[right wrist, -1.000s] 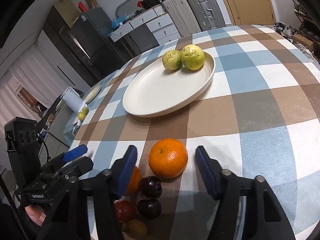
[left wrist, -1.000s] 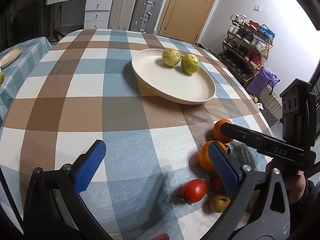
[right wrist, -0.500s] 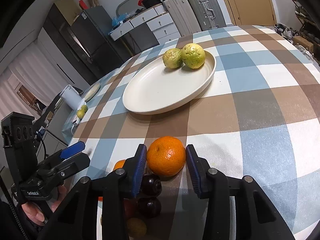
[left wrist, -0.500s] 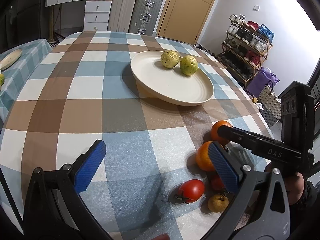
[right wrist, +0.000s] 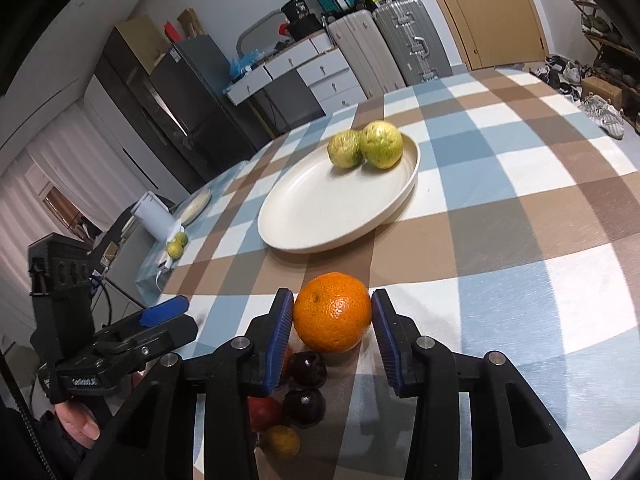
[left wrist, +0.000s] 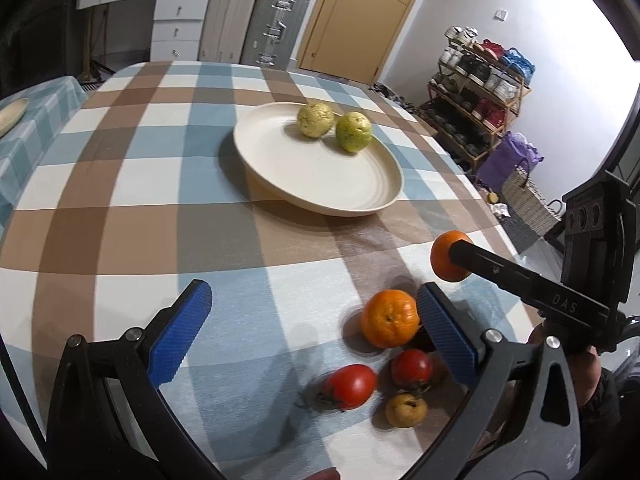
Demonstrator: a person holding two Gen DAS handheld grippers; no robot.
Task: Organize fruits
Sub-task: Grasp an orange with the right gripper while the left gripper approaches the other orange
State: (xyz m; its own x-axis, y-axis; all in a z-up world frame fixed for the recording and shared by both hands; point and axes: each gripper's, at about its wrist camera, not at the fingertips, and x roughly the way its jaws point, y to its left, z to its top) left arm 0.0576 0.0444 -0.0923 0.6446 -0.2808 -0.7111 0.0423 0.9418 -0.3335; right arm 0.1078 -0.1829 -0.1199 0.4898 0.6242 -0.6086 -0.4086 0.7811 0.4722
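While its blue pads press both sides of an orange (right wrist: 332, 312), the right gripper (right wrist: 332, 322) holds the fruit just above the checked tablecloth (right wrist: 520, 184) — the left wrist view shows that same orange (left wrist: 450, 256) raised clear of the cloth at the tip of the black tool. Below and behind it sits the rest of the loose pile: a second orange (left wrist: 389, 318), two red tomatoes (left wrist: 351, 386), a small brownish-yellow fruit (left wrist: 406, 410) and two dark plums (right wrist: 307, 368), all close together near the table's edge. Farther up the cloth, well apart from the pile, a cream plate (right wrist: 320, 216) carries two yellow-green guavas (right wrist: 380, 144) touching one another at its far rim. Beside the pile, the left gripper (left wrist: 312, 332) hangs with fingers spread wide — nothing between them.
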